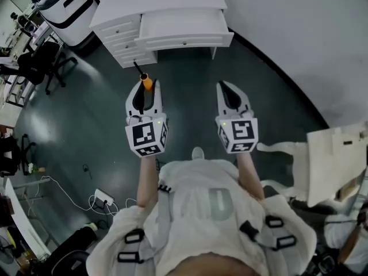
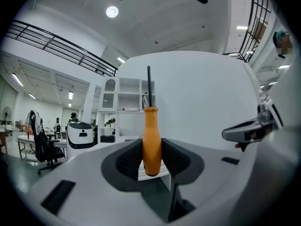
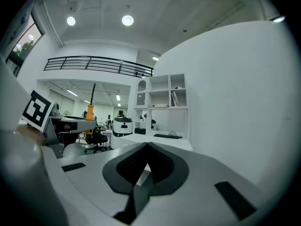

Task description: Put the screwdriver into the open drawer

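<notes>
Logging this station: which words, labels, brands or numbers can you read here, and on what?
None can be read.
Cubes on the left gripper and right gripper: black-and-white square patterns, no words.
Pale marks on the person's white top: too blurred to read.

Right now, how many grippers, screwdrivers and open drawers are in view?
grippers: 2, left gripper and right gripper
screwdriver: 1
open drawer: 1
total: 4
</notes>
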The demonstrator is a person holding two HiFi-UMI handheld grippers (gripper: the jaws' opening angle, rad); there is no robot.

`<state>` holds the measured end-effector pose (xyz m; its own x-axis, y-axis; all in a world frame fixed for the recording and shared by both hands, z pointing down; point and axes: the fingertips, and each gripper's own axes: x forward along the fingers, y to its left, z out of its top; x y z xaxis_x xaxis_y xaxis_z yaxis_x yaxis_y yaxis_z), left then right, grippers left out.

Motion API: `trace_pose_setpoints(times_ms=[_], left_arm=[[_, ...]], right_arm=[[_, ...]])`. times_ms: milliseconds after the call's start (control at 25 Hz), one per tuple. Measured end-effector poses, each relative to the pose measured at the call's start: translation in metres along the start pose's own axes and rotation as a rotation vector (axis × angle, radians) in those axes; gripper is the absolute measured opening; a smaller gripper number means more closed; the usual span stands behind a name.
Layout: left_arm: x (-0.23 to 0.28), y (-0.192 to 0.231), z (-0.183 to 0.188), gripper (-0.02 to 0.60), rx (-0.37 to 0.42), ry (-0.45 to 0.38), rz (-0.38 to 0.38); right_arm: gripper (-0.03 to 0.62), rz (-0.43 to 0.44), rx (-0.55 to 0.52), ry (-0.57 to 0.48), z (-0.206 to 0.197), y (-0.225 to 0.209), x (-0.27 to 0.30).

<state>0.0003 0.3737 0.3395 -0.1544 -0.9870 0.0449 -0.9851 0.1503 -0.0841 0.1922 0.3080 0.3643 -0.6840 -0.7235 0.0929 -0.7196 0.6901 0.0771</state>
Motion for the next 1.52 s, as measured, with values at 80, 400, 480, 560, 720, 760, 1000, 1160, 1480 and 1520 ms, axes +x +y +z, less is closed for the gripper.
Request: trace_pose_setpoints(times_ms=[80,400,480,560,720,760,1000,1160,1480,1520], left_arm=[[0.001,0.000,0.000,0.124,0.001,0.000,0.001],[0.004,-0.005,-0.009,0.124,-0.004,0.016,0.007],[0.005,-0.009,-0.012,0.124,-0.005,0.017,0.009],[0.007,-0.014,-0.017,0.124,-0.004,0.024,0.006],[0.013,-0.010,-0.021,0.124,-0.017,0.032,0.016],[0.016,-0.007,-0.019,0.124,-0.018,0.027,0.019],[0.042,-0.001,-0.003,0.124,-0.019,-0.027,0.025],[0.064,0.005,0.011,0.124,-0.013,-0.068,0.026],[0.112,0.043,0.020,0.124,-0.028,-0.107,0.046],[0.120,0.046,0.019,0.124,-0.032,-0.105,0.049]], right_arm=[[0.005,-0.002,0.033,0.001,-0.001,-0.001,0.002],[0.005,0.034,0.112,-0.004,-0.008,-0.007,0.003],[0.005,0.039,0.114,0.013,-0.015,-0.010,0.003],[0.005,0.044,0.111,0.024,-0.023,-0.013,0.004],[0.005,0.074,0.098,0.026,-0.023,-0.013,0.004],[0.005,0.079,0.094,0.019,-0.021,-0.014,0.006],[0.005,0.076,0.067,-0.022,-0.004,-0.031,0.024],[0.005,0.068,0.063,-0.057,0.010,-0.041,0.043],[0.005,0.068,0.026,-0.071,0.020,-0.046,0.095],[0.005,0.072,0.025,-0.067,0.018,-0.048,0.103]])
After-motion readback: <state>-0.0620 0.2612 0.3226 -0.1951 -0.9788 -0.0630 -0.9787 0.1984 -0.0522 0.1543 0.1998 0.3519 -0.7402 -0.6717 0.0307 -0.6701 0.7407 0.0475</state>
